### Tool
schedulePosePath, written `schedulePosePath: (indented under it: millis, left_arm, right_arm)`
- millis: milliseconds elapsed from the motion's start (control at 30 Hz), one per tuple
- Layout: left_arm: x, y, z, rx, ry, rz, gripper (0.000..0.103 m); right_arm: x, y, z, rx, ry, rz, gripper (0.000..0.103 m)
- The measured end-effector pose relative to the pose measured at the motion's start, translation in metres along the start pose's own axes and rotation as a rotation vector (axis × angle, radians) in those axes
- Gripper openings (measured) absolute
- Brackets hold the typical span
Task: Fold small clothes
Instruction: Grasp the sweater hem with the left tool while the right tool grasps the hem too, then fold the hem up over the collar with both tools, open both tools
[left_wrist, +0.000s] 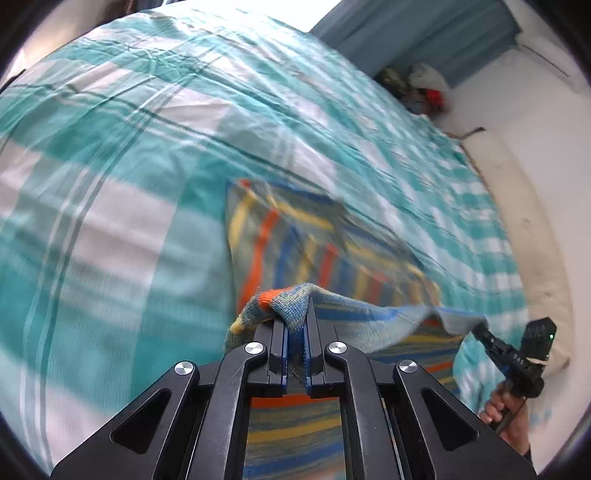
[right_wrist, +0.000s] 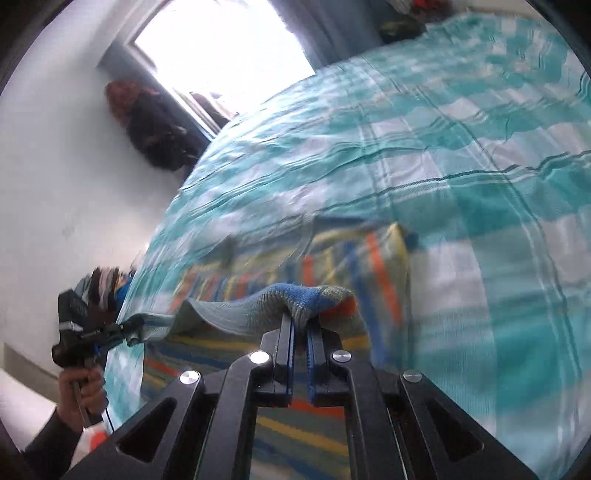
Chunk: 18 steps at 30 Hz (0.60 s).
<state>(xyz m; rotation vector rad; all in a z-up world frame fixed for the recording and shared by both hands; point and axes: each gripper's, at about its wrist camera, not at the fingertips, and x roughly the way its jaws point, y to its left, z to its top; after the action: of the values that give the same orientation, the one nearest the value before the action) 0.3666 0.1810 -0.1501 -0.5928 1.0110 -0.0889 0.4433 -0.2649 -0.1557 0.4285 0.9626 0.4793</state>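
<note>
On the left, the left gripper (left_wrist: 295, 325) has its jaws pinched tight on one corner of the striped knit garment (left_wrist: 295, 243), lifted off the teal checked bedspread (left_wrist: 110, 184). On the right, the right gripper (right_wrist: 299, 325) clamps the other corner, the edge sagging between them. The fold looks about half made: the raised edge remains to be laid over the part lying flat, then further folds.

The knit garment (left_wrist: 295, 240) lies on the bed (left_wrist: 110, 184) at frame centre, its near edge lifted between both grippers; a clothes pile (left_wrist: 417, 88) sits upper right.
</note>
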Motion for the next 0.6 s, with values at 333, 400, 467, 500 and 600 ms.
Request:
schedulePosePath:
  millis: [333, 400, 467, 500, 600]
  left_arm:
    - [0.06, 0.019, 0.053, -0.093, 0.01, 0.036, 0.011]
    - [0.054, 0.02, 0.058, -0.099, 0.03, 0.013, 0.024]
    - [0.042, 0.014, 0.057, -0.056, 0.006, 0.021, 0.051]
    - [0.033, 0.011, 0.056, -0.028, -0.031, 0.065, 0.079]
    - [0.007, 0.012, 0.056, -0.009, -0.13, 0.103, 0.091]
  right_arm:
    - [0.053, -0.061, 0.044, 0.141, -0.057, -0.044, 0.025]
    - [0.041, -0.057, 0.048, 0.117, -0.068, -0.05, 0.025]
    - [0.031, -0.044, 0.048, 0.066, -0.048, -0.031, 0.025]
    - [0.029, -0.035, 0.048, 0.024, -0.017, -0.028, 0.026]
    - [0.04, -0.014, 0.045, -0.055, 0.102, -0.024, 0.032]
